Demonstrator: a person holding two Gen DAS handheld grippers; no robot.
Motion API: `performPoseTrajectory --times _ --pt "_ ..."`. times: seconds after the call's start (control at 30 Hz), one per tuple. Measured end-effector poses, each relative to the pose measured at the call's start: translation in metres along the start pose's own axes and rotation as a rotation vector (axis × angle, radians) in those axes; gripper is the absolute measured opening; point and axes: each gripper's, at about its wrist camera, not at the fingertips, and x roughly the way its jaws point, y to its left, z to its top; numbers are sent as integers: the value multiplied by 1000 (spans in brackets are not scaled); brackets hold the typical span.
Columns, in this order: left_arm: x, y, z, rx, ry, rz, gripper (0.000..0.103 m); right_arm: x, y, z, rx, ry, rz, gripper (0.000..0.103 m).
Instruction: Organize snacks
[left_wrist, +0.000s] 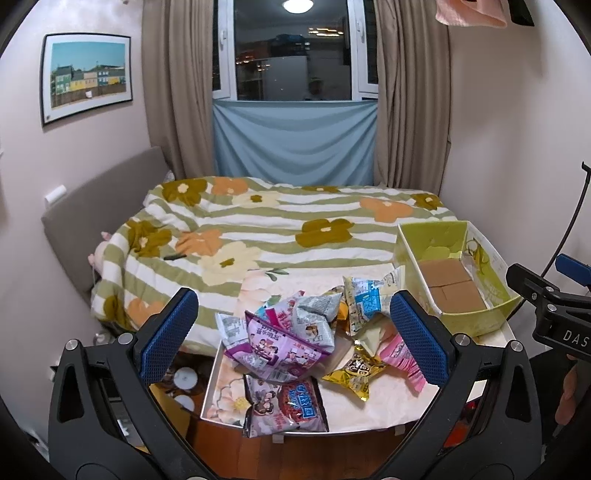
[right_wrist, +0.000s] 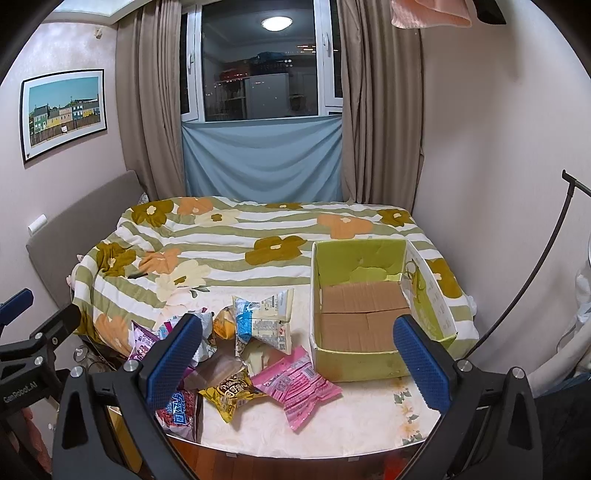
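A heap of snack packets lies on a small floral-topped table (left_wrist: 388, 406) (right_wrist: 354, 417): purple packets (left_wrist: 280, 347), a blue-and-white packet (left_wrist: 364, 301) (right_wrist: 264, 321), a yellow packet (left_wrist: 356, 373) (right_wrist: 231, 393) and a pink packet (left_wrist: 402, 358) (right_wrist: 297, 386). A green cardboard box (left_wrist: 458, 273) (right_wrist: 364, 306) with a bare brown bottom stands at the table's right. My left gripper (left_wrist: 295, 336) hovers open above the heap. My right gripper (right_wrist: 299, 358) is open too, spanning the pink packet and the box's near wall. Neither holds anything.
Behind the table is a bed with a green-striped flowered blanket (left_wrist: 258, 225) (right_wrist: 229, 243). Walls close in on both sides, with curtains and a window at the back. A black stand pole (right_wrist: 532, 280) curves up at the right. Wooden floor (left_wrist: 229, 454) shows below the table edge.
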Motion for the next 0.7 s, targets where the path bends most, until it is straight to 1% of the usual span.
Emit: performPoseTrajectory --times 0.13,0.53,0.7 --pt "0 1 0 -2 2 -4 102 0 1 1 -2 2 2 103" --pt "-1 -1 1 7 7 18 102 0 4 0 1 0 1 103" --pt "-1 -1 1 0 7 14 103 0 8 1 -6 -2 1 103"
